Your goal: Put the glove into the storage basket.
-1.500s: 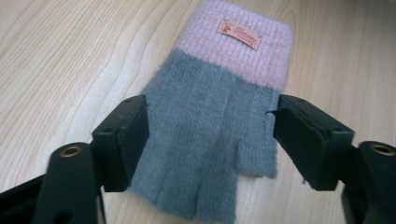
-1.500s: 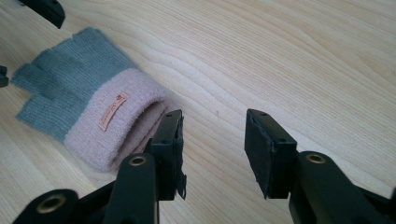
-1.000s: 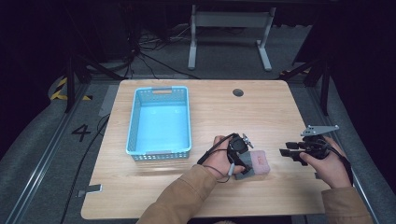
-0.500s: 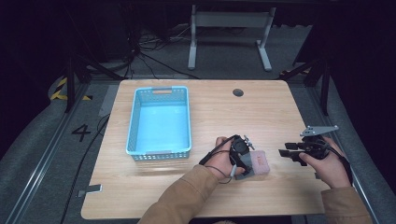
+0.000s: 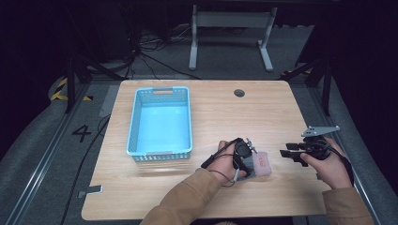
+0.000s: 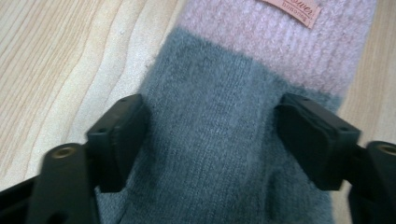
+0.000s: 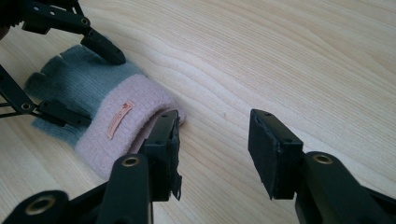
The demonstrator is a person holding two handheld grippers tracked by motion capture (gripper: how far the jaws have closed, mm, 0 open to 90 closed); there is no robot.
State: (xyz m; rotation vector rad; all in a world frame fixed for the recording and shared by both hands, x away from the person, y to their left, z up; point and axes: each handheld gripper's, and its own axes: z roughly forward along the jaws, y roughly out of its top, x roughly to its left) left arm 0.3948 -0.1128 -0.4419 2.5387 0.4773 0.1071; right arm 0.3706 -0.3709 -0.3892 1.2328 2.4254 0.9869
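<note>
The glove (image 6: 233, 140) is knitted, grey over the palm with a pink cuff. A small salmon label is sewn on the cuff; its print is too small and cropped to read in the left gripper view, and illegible in the right gripper view. A painted "4" (image 5: 81, 133) marks the floor left of the counter (image 5: 263, 108), beside yellow and black hazard striping.

The glove lies flat on the counter near its front edge, right of the blue basket (image 5: 161, 123) and apart from it.

Left gripper (image 6: 212, 135): the fingers (image 6: 119, 140) straddle the grey part of the glove, one on each side. The jaws have just been closing, with the glove between them. The pads stand at the edges of the knit; firm pressure on it is not evident, so the grip is not yet made.

Right gripper (image 7: 212, 149): the fingers stand well apart and hold nothing. The near finger sits just in front of the pink cuff; bare wood shows between the two.

Compared with the earlier frames, the glove, the basket and the right gripper occupy the same places; the left gripper sits over the glove as before.

The counter is light wood grain with a round cable port near its far edge. Grey flooring, loose cables and a white stand lie beyond, in a dark room.
</note>
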